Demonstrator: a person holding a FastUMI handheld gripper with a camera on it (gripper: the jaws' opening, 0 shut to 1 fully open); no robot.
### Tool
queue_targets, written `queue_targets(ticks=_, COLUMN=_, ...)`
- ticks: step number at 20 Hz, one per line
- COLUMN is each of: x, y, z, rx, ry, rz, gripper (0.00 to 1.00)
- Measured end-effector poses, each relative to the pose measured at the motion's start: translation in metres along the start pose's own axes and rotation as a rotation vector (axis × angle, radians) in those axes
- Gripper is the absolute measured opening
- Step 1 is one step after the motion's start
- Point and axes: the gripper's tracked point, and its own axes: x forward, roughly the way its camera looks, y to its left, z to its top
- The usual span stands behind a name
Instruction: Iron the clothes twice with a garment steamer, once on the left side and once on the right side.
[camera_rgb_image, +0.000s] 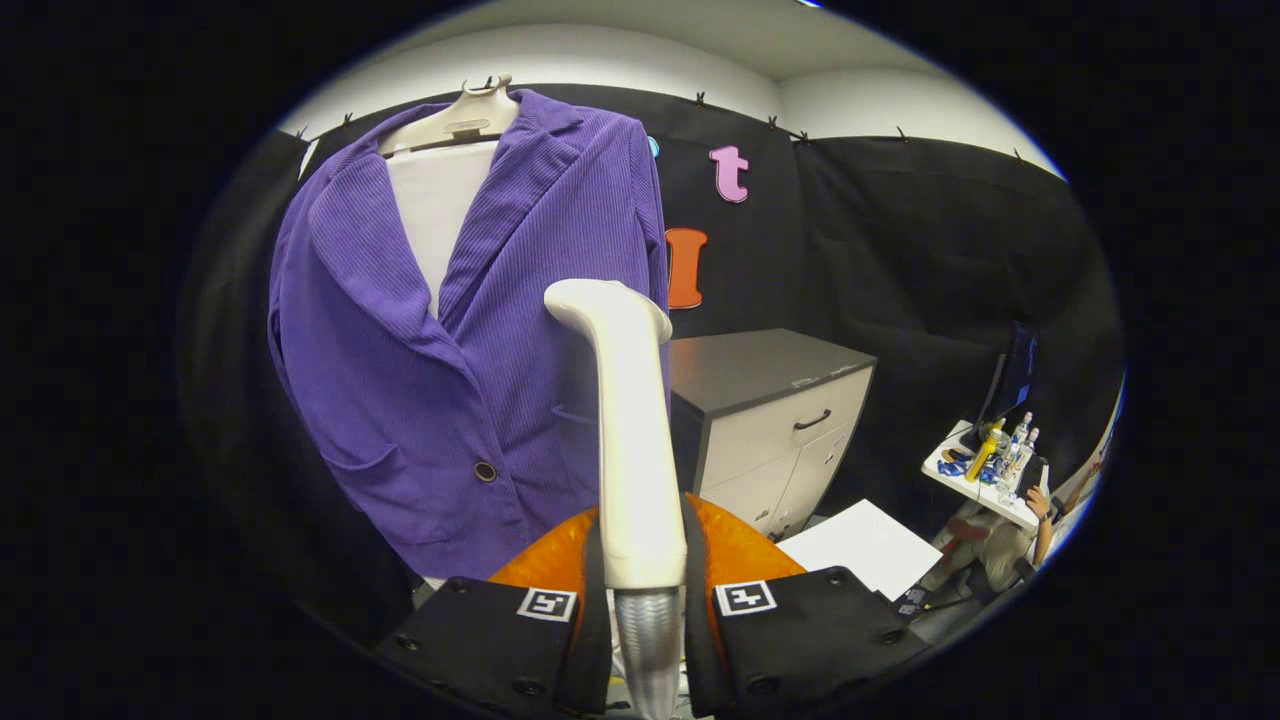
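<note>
Hand-held gripper (640, 590) clenched on the white garment steamer (632, 430), both fingers pressing its handle. Steamer upright between the fingers, head just beside the purple corduroy jacket (420, 380), hung on a hanger (455, 118) at 11 o'clock. Grey cabinet (775, 420) at 2 o'clock beyond the fingers.

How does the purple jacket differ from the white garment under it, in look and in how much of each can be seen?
The purple jacket is ribbed, with lapels, pockets and a dark button; the white garment is smooth and plain. The jacket shows in full, while the white garment shows between the lapels. Both hang on the same hanger, beyond the steamer head that the gripper holds between its fingers.
</note>
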Motion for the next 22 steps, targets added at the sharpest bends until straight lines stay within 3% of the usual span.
queue_targets(ticks=22, x=0.015, y=0.003, z=-0.15, rx=-0.05, ry=0.254, rz=-0.007, gripper=0.37)
